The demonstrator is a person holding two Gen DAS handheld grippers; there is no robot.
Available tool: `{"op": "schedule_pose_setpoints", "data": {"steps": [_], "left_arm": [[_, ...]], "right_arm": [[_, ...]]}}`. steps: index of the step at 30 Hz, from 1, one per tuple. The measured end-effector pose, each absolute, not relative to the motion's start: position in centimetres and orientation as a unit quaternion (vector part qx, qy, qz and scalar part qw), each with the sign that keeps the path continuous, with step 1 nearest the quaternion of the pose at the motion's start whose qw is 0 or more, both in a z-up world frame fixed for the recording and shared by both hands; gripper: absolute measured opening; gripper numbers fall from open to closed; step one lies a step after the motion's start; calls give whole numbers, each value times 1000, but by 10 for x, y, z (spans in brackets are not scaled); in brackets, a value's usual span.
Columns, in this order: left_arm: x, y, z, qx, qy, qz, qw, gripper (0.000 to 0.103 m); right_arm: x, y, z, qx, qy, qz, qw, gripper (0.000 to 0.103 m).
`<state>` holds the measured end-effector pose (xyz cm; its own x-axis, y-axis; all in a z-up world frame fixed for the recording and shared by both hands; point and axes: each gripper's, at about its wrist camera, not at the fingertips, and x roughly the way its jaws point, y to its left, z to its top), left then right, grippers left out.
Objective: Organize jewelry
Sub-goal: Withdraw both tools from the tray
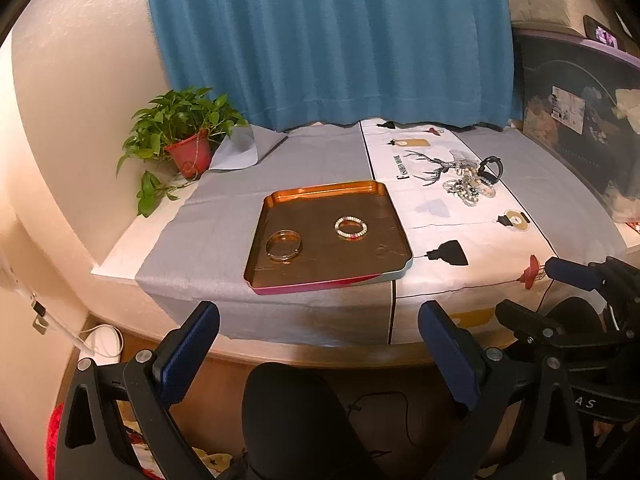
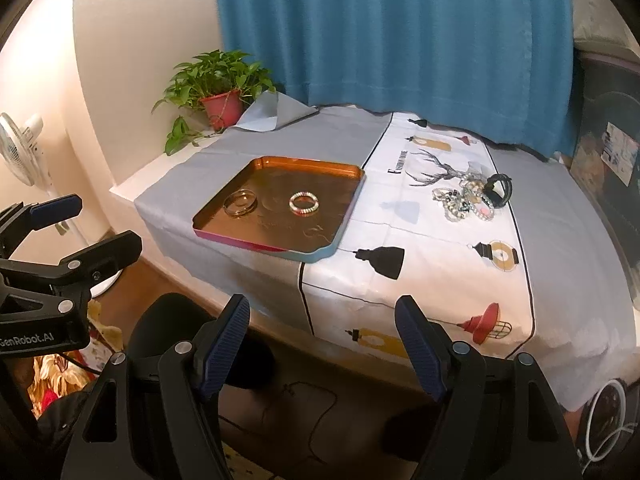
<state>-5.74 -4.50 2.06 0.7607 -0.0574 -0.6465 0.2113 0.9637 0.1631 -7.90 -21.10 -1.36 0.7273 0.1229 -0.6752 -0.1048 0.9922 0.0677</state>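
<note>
A copper-coloured tray (image 1: pixel 288 284) (image 2: pixel 224 236) lies on the grey cloth near the table's front edge. In it rest a clear bangle (image 1: pixel 283 245) (image 2: pixel 240 203) on the left and a beaded bracelet (image 1: pixel 351 227) (image 2: pixel 304 203) to its right. A heap of bracelets (image 1: pixel 472 186) (image 2: pixel 470 196) with a black band lies on the white printed runner, farther back and to the right. My left gripper (image 1: pixel 320 344) hangs open before the table edge, empty. My right gripper (image 2: pixel 322 344) is also open and empty, short of the runner's front edge; the left gripper (image 2: pixel 68 236) shows at its left.
A potted green plant (image 1: pixel 184 136) (image 2: pixel 216 84) stands at the table's back left corner. A blue curtain (image 1: pixel 332 40) hangs behind. A dark cabinet (image 1: pixel 580 120) borders the right side. A white fan (image 2: pixel 20 144) stands at the left, and a black chair back (image 1: pixel 292 420) sits below the table edge.
</note>
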Motion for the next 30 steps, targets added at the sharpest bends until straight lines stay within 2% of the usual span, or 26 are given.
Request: {"op": "schedule_pose_setpoints", "data": {"steps": [30], "left_arm": [[-53, -47, 9, 119, 351, -76, 926, 99]], "right_arm": [[-67, -217, -30, 26, 384, 49, 922, 76]]}}
